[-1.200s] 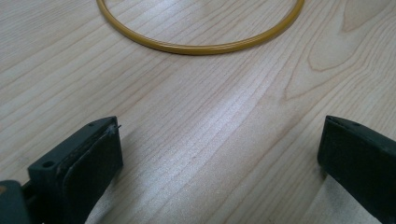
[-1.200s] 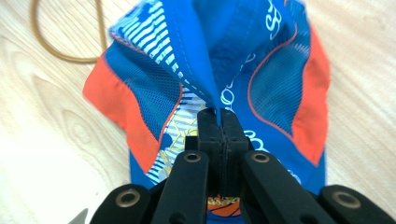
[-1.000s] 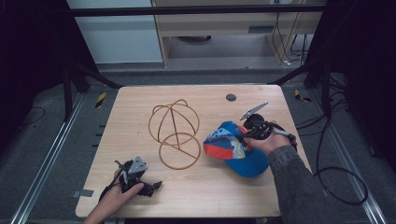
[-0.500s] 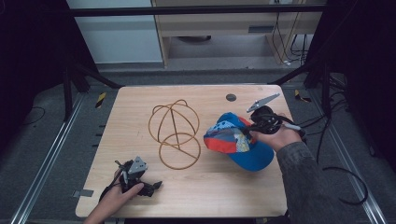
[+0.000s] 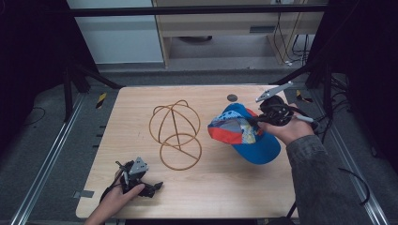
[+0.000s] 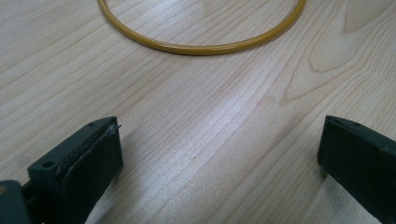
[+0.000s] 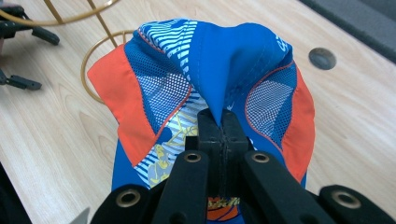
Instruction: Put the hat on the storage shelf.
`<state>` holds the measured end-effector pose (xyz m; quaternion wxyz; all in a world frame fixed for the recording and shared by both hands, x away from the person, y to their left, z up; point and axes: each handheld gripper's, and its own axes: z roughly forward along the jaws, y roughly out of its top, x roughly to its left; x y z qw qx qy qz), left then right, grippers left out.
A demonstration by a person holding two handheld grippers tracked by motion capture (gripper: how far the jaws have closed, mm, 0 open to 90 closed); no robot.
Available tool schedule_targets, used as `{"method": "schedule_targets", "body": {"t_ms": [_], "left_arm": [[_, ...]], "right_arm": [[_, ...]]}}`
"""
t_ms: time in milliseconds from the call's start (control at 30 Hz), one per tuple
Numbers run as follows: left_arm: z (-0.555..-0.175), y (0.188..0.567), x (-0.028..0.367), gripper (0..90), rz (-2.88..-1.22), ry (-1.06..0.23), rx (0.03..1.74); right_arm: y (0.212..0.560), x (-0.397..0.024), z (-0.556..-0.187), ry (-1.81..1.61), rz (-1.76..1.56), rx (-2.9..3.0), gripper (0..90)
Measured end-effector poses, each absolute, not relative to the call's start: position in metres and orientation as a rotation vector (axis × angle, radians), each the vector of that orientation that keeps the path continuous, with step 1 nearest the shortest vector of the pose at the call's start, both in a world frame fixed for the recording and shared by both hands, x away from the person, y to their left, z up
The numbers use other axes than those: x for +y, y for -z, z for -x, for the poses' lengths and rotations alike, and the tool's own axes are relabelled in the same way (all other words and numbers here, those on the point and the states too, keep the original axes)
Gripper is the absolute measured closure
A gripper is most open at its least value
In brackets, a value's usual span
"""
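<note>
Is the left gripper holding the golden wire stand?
No, the left gripper is open over the bare table, and the ring of the wire stand lies apart, ahead of its fingers.

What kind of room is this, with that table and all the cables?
Probably a lab or workshop set up for recording. A bare wooden table stands inside a dark metal frame, cables hang behind, and a person works a cap with hand-held grippers.

High view dim and soft, surroundings nearly black; the wooden table [image 5: 220, 187] takes even overhead light. Both gripper views brighter and sharp. Soft sheen on the wood grain, faint shadows beneath the left gripper's jaws.
</note>
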<state>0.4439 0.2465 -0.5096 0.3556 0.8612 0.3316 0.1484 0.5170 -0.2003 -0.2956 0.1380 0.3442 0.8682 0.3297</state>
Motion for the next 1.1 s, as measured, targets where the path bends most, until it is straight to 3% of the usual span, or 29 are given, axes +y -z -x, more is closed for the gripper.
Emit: {"method": "schedule_targets", "body": {"t_ms": [767, 1100], "left_arm": [[-0.443, 0.509, 0.246, 0.0, -2.222, -0.381, 0.868], [-0.443, 0.510, 0.246, 0.0, -2.221, -0.383, 0.869]], "right_arm": [[0.240, -0.214, -0.501, -1.029, -0.950, 2.392, 90.0], [0.205, -0.191, -0.506, -1.070, -0.869, 2.375, 90.0]]}}
